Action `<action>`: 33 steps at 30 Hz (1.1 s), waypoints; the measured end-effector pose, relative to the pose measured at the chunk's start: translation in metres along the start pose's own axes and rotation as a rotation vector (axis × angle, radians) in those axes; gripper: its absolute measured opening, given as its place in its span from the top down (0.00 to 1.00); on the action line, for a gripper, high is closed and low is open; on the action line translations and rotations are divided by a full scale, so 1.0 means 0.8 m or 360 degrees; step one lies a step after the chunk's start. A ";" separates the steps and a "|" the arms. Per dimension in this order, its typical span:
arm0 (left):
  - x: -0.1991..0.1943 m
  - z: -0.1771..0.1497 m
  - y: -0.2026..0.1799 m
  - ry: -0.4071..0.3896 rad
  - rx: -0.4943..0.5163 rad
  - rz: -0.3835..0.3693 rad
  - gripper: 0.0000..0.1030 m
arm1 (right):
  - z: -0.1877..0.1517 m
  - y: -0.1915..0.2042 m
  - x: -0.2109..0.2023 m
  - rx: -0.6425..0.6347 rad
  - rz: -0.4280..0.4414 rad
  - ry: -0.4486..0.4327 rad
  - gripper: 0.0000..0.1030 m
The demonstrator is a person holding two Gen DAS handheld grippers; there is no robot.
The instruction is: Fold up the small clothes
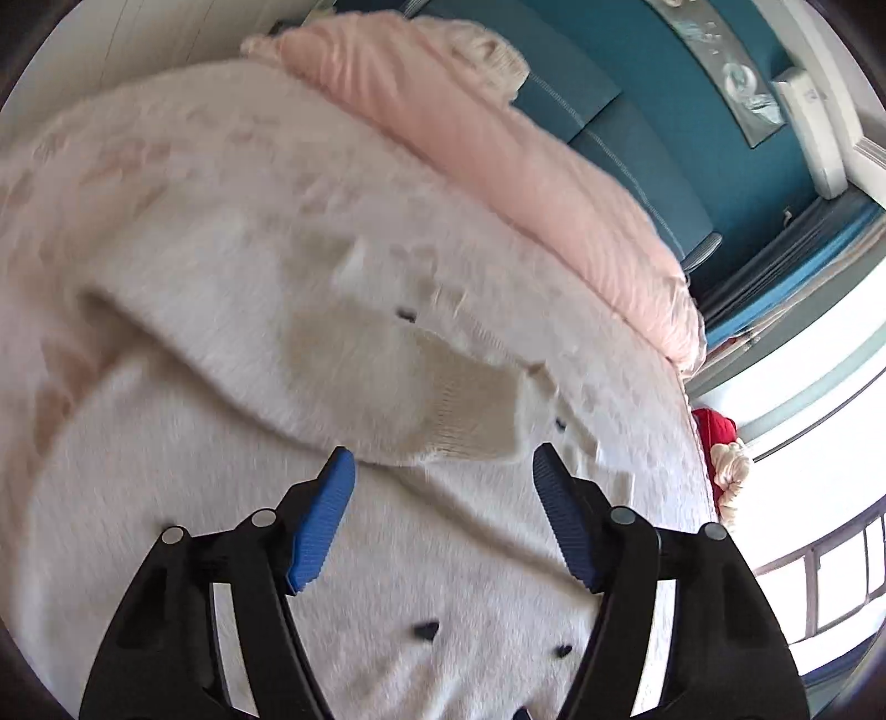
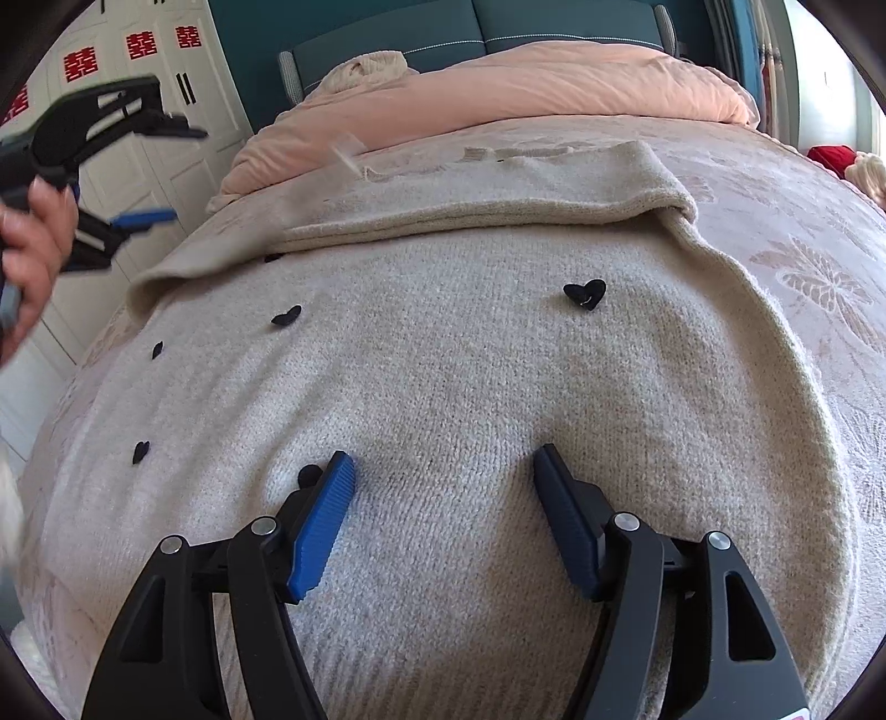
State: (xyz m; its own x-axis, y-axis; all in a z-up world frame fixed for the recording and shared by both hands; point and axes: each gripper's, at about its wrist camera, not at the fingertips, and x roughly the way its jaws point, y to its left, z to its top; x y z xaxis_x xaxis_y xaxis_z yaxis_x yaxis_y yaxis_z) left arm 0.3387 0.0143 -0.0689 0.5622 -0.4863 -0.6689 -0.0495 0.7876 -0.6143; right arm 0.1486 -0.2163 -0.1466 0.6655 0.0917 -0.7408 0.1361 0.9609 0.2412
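While red 囍 signs showed on the wardrobe, your right hand-held gripper and left hand-held gripper hung released over the sweater on the bed; its label was blurred.

Black linkage arms with silver pivot screws and ribbed blue pads are being shown on both grippers.

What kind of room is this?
Most likely a bedroom. A cream sweater lies on a bed with a pink duvet, a padded teal headboard behind, and white wardrobe doors beside it.
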 end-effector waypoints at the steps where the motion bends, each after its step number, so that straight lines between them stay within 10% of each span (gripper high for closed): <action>1: 0.007 -0.019 0.011 0.0044 -0.0063 0.0036 0.37 | 0.001 -0.002 0.000 0.0011 0.0022 0.0005 0.34; 8: -0.057 -0.082 0.121 0.0016 -0.0073 0.0384 0.37 | 0.072 0.015 -0.010 0.0099 0.0131 0.0043 0.31; 18: -0.084 -0.087 0.153 0.0051 -0.0013 0.0344 0.37 | 0.238 0.060 0.181 0.0462 0.0109 0.0396 0.30; 21: -0.083 -0.085 0.156 0.0060 -0.0043 0.0298 0.31 | 0.245 0.074 0.197 0.0522 0.0047 0.0352 0.52; 23: -0.086 -0.080 0.156 0.0063 -0.0093 0.0278 0.31 | 0.253 0.088 0.203 0.0519 0.0123 0.0383 0.92; 33: -0.061 0.053 0.160 -0.0085 -0.0728 -0.0094 0.29 | 0.328 0.106 0.115 0.0385 0.0386 0.0083 0.93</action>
State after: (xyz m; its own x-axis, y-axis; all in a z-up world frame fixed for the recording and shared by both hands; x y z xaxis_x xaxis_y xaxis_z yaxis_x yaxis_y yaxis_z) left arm 0.3398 0.1548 -0.0968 0.6161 -0.4957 -0.6121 -0.3686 0.5053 -0.7803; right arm 0.4136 -0.1951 -0.0297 0.6621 0.3289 -0.6734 0.1530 0.8203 0.5511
